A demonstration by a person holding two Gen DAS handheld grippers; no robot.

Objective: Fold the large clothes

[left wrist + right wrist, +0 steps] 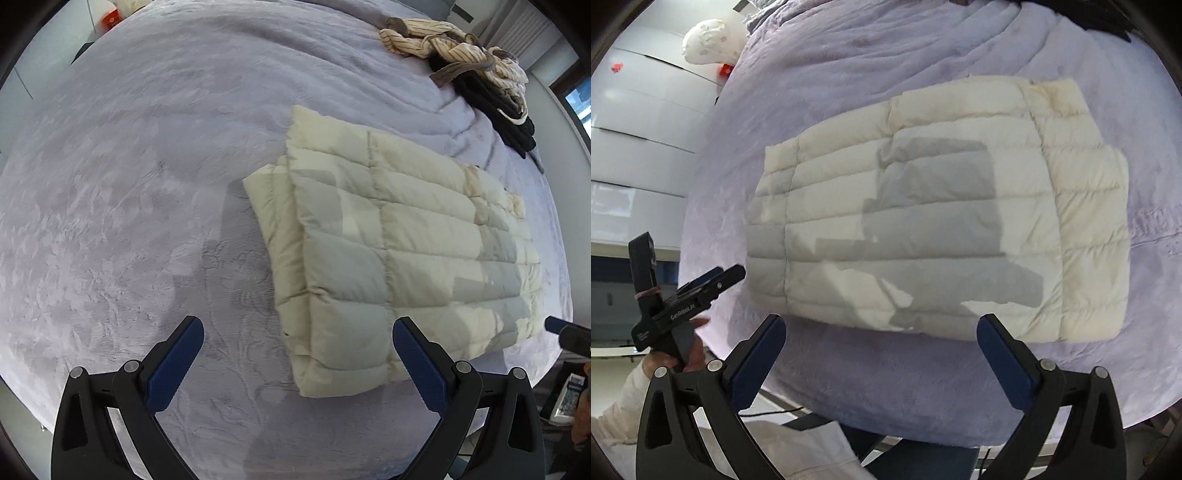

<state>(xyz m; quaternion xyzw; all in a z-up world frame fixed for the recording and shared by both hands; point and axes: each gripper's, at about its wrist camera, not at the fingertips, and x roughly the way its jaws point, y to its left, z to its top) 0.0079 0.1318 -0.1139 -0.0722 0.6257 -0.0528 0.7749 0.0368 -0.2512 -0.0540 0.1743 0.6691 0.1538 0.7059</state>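
Nearest, left tool (297, 334): jaws spread wide, nothing between them, held above the lavender bed cover (129, 184). Right tool (881, 332): likewise wide open, empty, above the near edge of the bed. From the right wrist view the left tool shows at the bed's left side, gripped in the person's hand (689, 356).

Beyond both: cream quilted jacket (399, 254), folded into a flat rectangular bundle, lying on the bed cover, tool shadows across it.

Farthest, near the bed's back corner: striped cream garment (450, 48) heaped over dark clothing (498, 110).
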